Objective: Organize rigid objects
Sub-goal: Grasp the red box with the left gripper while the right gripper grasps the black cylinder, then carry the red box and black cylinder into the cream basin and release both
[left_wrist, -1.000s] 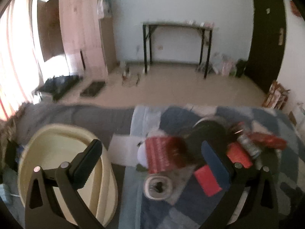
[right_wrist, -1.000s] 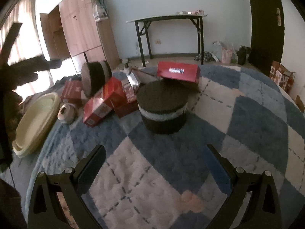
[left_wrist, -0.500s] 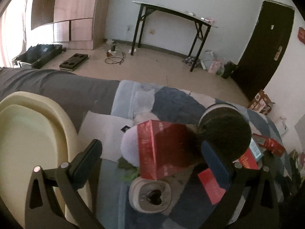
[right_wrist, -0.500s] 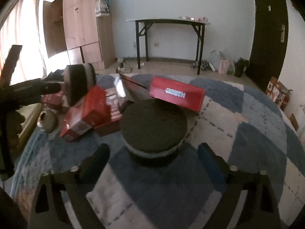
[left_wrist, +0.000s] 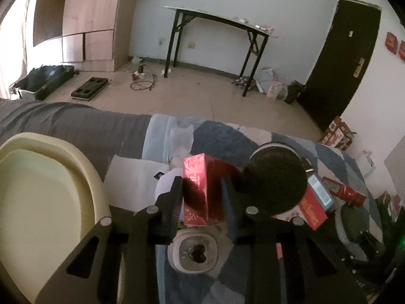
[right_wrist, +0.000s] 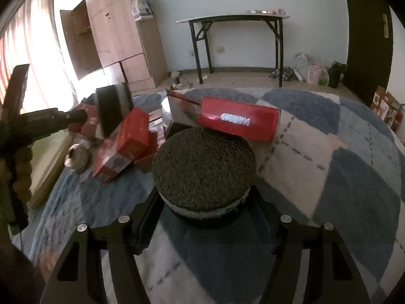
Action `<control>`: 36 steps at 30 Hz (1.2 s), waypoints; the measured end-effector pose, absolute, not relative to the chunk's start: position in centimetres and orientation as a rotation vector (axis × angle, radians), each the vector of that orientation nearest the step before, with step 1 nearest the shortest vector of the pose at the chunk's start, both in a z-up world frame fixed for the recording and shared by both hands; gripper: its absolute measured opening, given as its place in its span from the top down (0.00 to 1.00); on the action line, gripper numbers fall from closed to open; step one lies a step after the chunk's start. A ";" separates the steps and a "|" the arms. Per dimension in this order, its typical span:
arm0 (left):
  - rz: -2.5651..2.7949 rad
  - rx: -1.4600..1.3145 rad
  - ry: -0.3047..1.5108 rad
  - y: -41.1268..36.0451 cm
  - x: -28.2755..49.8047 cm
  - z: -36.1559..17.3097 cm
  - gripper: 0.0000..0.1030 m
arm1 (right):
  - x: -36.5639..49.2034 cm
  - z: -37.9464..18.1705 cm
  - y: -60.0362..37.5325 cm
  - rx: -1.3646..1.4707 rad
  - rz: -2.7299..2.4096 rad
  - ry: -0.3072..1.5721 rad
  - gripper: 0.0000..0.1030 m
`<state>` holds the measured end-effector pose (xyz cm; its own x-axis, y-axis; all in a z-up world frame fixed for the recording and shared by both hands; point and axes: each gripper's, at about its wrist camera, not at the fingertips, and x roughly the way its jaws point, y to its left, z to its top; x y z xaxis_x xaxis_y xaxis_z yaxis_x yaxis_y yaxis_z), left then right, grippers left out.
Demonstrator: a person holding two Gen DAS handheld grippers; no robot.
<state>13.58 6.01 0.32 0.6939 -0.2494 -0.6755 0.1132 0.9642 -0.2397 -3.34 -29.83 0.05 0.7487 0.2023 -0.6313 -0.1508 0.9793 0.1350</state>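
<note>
Left gripper (left_wrist: 202,197): fingers closed on the two side faces of an upright red box (left_wrist: 200,190), which stands on the checked blanket (left_wrist: 222,136) at centre of the left view. Judged light, stiff cardboard with a glossy skin, so liable to slip or dent; the flat sides are the sound place to hold.

Right gripper (right_wrist: 205,202): fingers set against both flanks of a round black tin (right_wrist: 203,169) at centre of the right view, apparently gripping it. Judged rigid, heavier than the boxes, with a curved wall that could roll out of a loose grip.

Surroundings: a cream tub (left_wrist: 45,197) at 9 o'clock of the red box, seemingly the destination. A white tape roll (left_wrist: 193,252) at 6 o'clock touches its base. A second black tin (left_wrist: 274,177) on edge at 3 o'clock crowds it. A long red carton (right_wrist: 238,121) at 12 o'clock of the gripped tin may shift when it lifts.
</note>
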 end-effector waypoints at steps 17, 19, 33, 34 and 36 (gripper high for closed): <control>-0.227 -0.193 0.749 4.4 14.1 -0.3 0.70 | -3.4 -0.6 -30.0 0.063 0.215 0.716 0.36; -0.243 -0.196 0.747 4.3 14.0 -0.2 0.71 | -3.4 -0.6 -29.7 0.059 0.214 0.714 0.36; -0.250 -0.159 0.645 7.1 9.8 5.4 0.76 | -4.4 0.7 -30.0 0.044 0.245 0.703 0.36; -0.250 -0.149 0.634 7.0 9.5 5.9 0.76 | -4.4 0.7 -29.9 0.039 0.247 0.705 0.36; -0.234 -0.112 0.606 6.8 8.7 6.8 0.76 | -4.4 0.6 -29.6 0.028 0.248 0.715 0.36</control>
<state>8.68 6.80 6.83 0.7967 -0.2497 -0.5504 0.1845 0.9677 -0.1720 -4.42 -29.63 0.56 0.7267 0.2347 -0.6456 -0.2158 0.9702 0.1098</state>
